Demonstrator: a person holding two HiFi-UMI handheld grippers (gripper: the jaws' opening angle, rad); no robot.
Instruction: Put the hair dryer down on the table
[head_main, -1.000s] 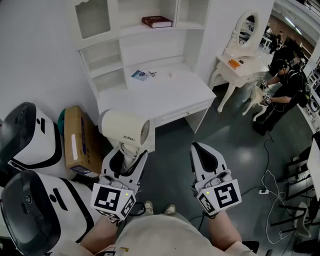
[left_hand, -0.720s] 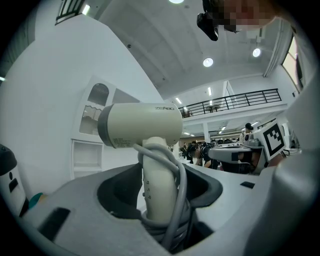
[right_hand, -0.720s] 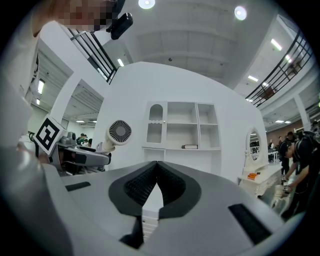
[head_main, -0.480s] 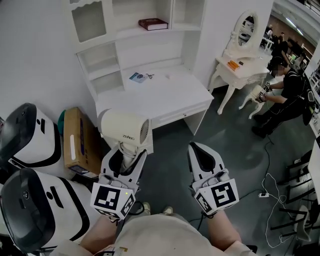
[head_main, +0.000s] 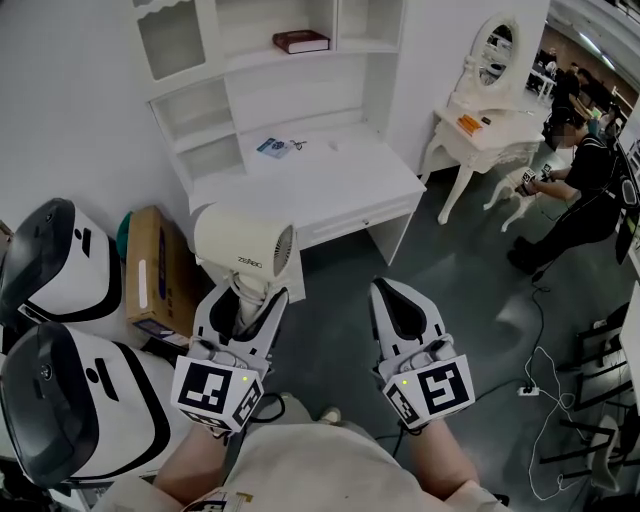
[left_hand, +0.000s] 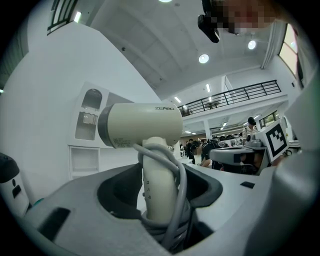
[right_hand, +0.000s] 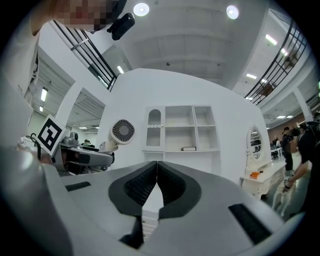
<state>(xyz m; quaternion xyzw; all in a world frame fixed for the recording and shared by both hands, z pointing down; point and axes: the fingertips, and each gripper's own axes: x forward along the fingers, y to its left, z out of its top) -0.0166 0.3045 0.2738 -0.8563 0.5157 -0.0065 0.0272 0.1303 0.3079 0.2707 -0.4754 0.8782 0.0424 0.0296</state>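
Left claw (head_main: 244, 303) pinches the handle of the hair dryer (head_main: 240, 240), held upright in the air short of the worktop (head_main: 335, 190). Right claw (head_main: 388, 292) is pressed together, empty. The upper shelf (head_main: 352, 47) holds one dark red book (head_main: 300, 41).

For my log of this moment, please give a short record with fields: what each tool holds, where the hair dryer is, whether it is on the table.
left tool: shut on the handle of the hair dryer
right tool: shut, nothing between its jaws
hair dryer: held upright, cord wound round its handle
table: white, ahead, hair dryer not on it yet
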